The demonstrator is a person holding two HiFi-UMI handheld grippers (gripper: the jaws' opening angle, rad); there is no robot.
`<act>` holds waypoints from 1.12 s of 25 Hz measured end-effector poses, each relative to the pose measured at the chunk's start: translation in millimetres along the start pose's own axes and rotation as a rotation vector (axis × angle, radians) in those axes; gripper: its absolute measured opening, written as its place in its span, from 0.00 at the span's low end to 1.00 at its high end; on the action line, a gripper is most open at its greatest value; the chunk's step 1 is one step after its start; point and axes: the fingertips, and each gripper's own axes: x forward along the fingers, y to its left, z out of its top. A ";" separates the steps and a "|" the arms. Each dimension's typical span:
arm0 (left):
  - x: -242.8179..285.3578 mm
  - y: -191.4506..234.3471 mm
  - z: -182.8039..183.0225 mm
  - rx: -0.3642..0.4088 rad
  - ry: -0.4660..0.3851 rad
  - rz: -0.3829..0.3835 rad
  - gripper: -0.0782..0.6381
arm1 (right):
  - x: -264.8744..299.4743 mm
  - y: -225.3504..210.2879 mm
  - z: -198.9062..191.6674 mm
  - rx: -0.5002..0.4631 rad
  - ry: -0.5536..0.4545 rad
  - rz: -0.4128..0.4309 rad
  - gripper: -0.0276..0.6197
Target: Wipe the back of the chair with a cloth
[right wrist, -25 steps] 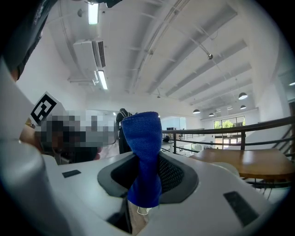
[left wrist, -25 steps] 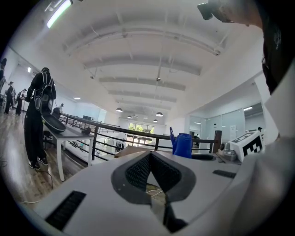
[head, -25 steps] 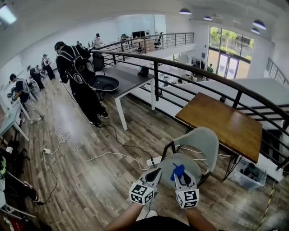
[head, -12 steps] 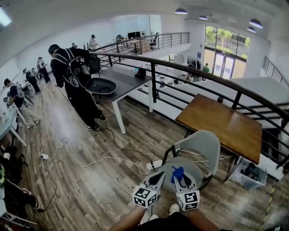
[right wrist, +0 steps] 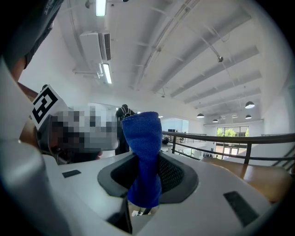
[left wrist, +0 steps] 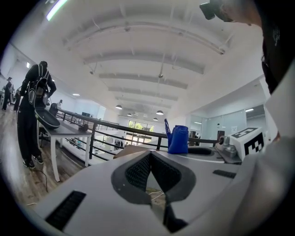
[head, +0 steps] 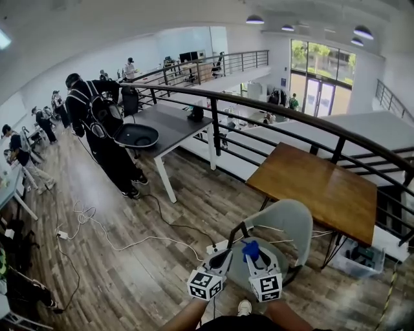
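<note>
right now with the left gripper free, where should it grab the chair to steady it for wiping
Probably the black frame tube on the chair's side nearest the left gripper, approached from that side. It looks thin enough for the jaws to close round and leaves the curved back clear for the blue cloth in the right gripper.

Bright daylight pouring through the windows [head: 321, 71] and ceiling lamps [head: 254, 19], shadows soft, edges bending fisheye, corners gone black.
</note>
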 end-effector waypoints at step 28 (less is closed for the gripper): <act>131.4 46.9 17.5 -0.020 0.019 0.077 0.11 | 88.0 -107.7 -3.2 0.050 -0.023 0.083 0.22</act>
